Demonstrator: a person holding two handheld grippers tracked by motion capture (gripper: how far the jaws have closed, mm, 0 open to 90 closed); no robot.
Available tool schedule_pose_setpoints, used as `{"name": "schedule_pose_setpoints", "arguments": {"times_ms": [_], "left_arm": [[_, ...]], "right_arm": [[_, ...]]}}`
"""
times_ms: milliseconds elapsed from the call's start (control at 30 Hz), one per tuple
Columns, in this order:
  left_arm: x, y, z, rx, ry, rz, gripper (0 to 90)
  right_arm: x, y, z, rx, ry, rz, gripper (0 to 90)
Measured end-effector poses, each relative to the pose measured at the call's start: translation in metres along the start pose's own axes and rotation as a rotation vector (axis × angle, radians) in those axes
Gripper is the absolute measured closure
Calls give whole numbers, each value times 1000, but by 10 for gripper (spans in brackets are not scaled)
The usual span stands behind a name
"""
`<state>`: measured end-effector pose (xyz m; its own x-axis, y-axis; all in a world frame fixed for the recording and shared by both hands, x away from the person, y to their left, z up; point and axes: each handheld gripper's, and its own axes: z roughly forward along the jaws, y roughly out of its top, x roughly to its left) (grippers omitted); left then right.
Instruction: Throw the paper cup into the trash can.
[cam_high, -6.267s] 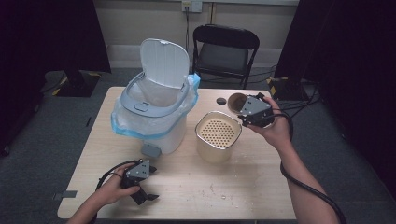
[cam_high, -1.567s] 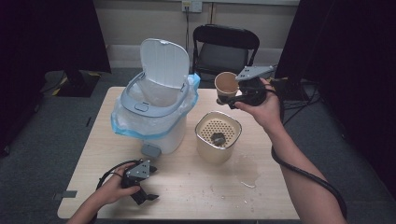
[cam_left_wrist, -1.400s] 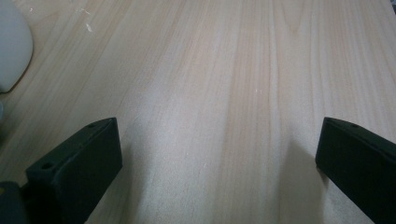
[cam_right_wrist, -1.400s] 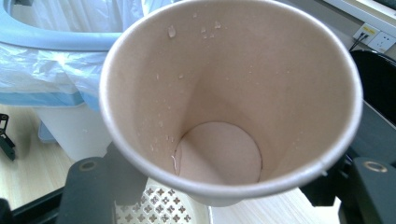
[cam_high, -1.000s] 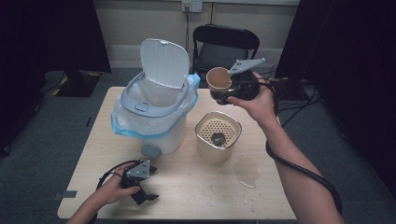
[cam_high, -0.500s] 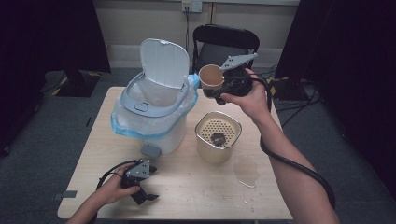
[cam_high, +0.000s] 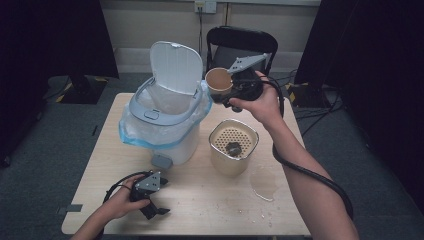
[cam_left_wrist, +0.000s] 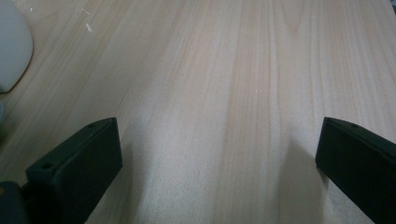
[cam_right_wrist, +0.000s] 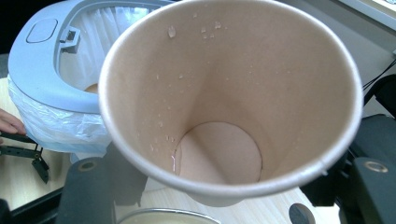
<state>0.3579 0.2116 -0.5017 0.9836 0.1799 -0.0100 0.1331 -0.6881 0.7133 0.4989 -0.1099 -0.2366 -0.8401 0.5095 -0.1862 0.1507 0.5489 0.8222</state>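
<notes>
A brown paper cup (cam_high: 218, 81) hangs tilted in the air just right of the open bin (cam_high: 165, 107), with my right gripper (cam_high: 225, 94) shut on its lower part. In the right gripper view the cup (cam_right_wrist: 224, 93) faces the camera mouth-first; it holds no liquid, only droplets on its wall. The black fingers (cam_right_wrist: 88, 186) press its sides. My left gripper (cam_high: 150, 204) rests on the table (cam_high: 210, 205) near the front left, held by a hand. Its jaws stand wide apart over bare wood (cam_left_wrist: 215, 116).
The white bin has a raised grey lid (cam_high: 176, 65) and a bluish bag liner (cam_right_wrist: 51, 126). A beige canister (cam_high: 233, 145) with a perforated insert and a dark lump stands mid-table. A wet puddle (cam_high: 264, 182) lies to its right. A black chair (cam_high: 240, 42) stands behind the table.
The right gripper lifted the cup from beside the canister and has carried it left, up to the bin's rim. The left gripper has stayed in place.
</notes>
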Motion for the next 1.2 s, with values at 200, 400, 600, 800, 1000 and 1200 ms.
{"name": "schedule_pose_setpoints", "arguments": {"times_ms": [200, 400, 600, 800, 1000, 1200], "left_arm": [[0, 0, 0, 0, -5, -9, 0], [0, 0, 0, 0, -5, -9, 0], [0, 0, 0, 0, -6, -8, 0], [0, 0, 0, 0, -6, -8, 0], [0, 0, 0, -1, -6, -8, 0], [0, 0, 0, 0, -6, -8, 0]], "right_arm": [[4, 10, 4, 3, 12, -10, 306], [6, 18, 8, -4, 22, -14, 305], [8, 28, 16, -1, 39, -16, 304], [11, 32, 27, 12, 57, -16, 303], [14, 37, 34, 0, 63, -16, 304], [17, 42, 41, -7, 75, -14, 303]]}}
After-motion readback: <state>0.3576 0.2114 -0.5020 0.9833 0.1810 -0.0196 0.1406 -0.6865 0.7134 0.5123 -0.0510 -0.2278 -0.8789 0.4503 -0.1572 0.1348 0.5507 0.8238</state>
